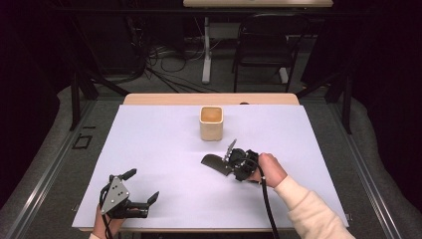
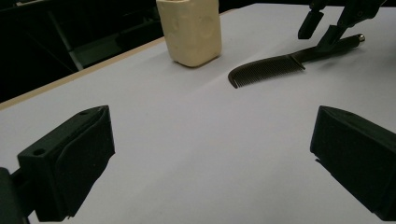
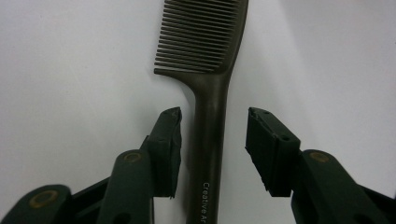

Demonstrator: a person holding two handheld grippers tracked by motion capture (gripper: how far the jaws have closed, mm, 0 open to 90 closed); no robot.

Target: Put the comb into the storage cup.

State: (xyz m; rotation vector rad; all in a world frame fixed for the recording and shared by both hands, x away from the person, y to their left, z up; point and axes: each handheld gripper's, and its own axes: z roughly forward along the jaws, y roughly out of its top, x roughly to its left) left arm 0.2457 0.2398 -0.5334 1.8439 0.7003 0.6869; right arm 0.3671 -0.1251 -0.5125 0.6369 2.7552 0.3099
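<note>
The comb (image 3: 208,84) lies flat on the white sheet (image 1: 164,164) that covers the table (image 1: 209,99), a little right of the middle and on my side of the cup (image 1: 211,122). It is dark brown, with fine teeth along one edge of its wide end and a long narrow handle that carries small pale lettering. From above, its toothed end points left, and its handle runs under my right gripper (image 3: 212,135).

In the right gripper view the handle runs straight up between my right jaws. They are partly open, one pad on each side of the handle just below the teeth. A sliver of white sheet shows between the right pad and the handle; the left pad stands very near it, and I can't tell whether it touches. Nothing is clamped yet.

The cup is cream-coloured with rounded corners, stands upright beyond the comb and apart from it, and has an open top.

My left gripper (image 1: 142,185) rests near the front left part of the sheet, well apart from the comb. Its jaws are spread wide and hold nothing; between them I see bare sheet, with the cup and comb farther off.
</note>
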